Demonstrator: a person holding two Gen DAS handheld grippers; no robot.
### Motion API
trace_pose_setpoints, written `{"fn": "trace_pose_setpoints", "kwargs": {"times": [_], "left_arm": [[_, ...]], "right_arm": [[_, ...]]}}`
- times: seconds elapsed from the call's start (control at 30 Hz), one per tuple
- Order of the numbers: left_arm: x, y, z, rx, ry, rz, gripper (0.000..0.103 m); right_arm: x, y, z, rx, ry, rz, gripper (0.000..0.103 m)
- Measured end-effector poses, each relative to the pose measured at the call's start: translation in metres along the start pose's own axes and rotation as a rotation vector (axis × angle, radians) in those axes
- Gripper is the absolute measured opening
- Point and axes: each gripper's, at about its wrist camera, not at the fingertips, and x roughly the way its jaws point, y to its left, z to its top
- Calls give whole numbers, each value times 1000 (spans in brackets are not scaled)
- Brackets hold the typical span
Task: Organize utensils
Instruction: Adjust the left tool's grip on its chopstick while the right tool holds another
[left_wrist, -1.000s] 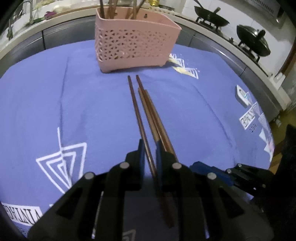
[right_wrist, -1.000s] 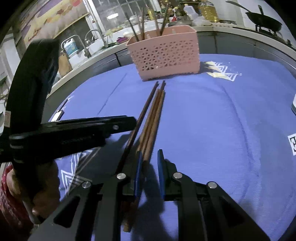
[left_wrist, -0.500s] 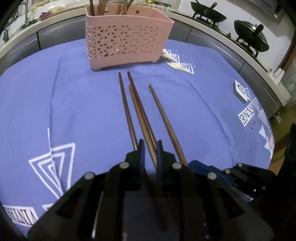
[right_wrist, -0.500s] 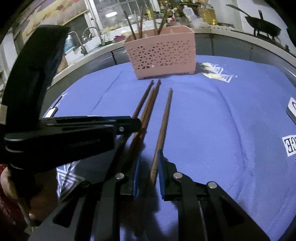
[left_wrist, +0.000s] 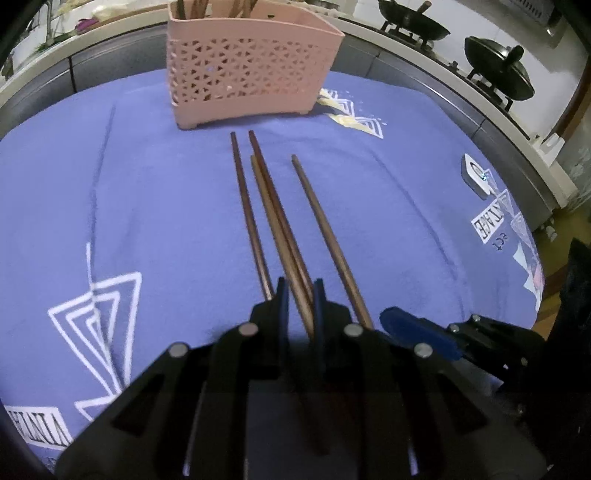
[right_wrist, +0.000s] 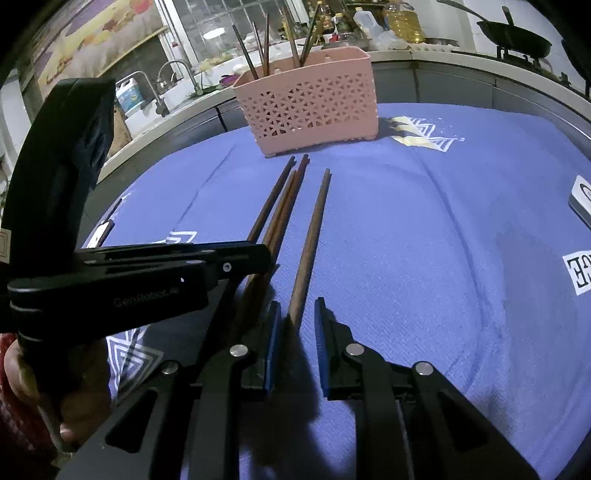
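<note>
Four brown chopsticks lie lengthwise on the purple cloth (left_wrist: 147, 192) in front of a pink lattice basket (left_wrist: 251, 74) (right_wrist: 310, 107) that holds several more chopsticks (right_wrist: 258, 51). My left gripper (left_wrist: 300, 295) is shut on the near ends of the middle pair (left_wrist: 273, 214) (right_wrist: 284, 210). A thin dark chopstick (left_wrist: 247, 218) lies just left of that pair, outside the jaws. The fourth chopstick (left_wrist: 321, 229) (right_wrist: 314, 229) lies apart on the right. Its near end sits between the narrowly open jaws of my right gripper (right_wrist: 297, 317), with a gap on both sides.
A small white device (left_wrist: 476, 177) (right_wrist: 581, 199) lies on the cloth at the right. Black woks (left_wrist: 498, 70) stand on the stove behind, and a sink with a tap (right_wrist: 166, 81) is at the back left. A hand (right_wrist: 22, 373) holds the left gripper's handle.
One chopstick has slid right, out of the bundle, and lies on its own between the right gripper's jaws. Over the last half second almost nothing has moved.
</note>
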Motion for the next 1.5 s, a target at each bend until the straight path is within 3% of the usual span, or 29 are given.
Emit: {"fn": "trace_pose_setpoints", "kwargs": {"times": [0.27, 0.5, 0.77, 0.83, 1.03, 1.27, 1.5], "left_arm": [[8, -15, 5, 74, 15, 57, 16], [-6, 18, -6, -23, 2, -37, 11], [-22, 46, -18, -88, -1, -61, 5], [-24, 53, -19, -107, -7, -38, 4], [-20, 33, -19, -12, 6, 55, 4], [-28, 35, -13, -56, 10, 10, 4], [-20, 16, -10, 31, 30, 40, 4]], "right_arm": [[-1, 2, -2, -12, -3, -4, 18], [-2, 0, -1, -18, -10, -21, 18], [-1, 5, -2, -41, -14, -45, 18], [-1, 7, -2, -51, -17, -58, 18], [0, 12, -3, -63, -16, -70, 18], [0, 11, -4, -58, -19, -61, 18], [-1, 10, -5, -56, -25, -55, 18]]}}
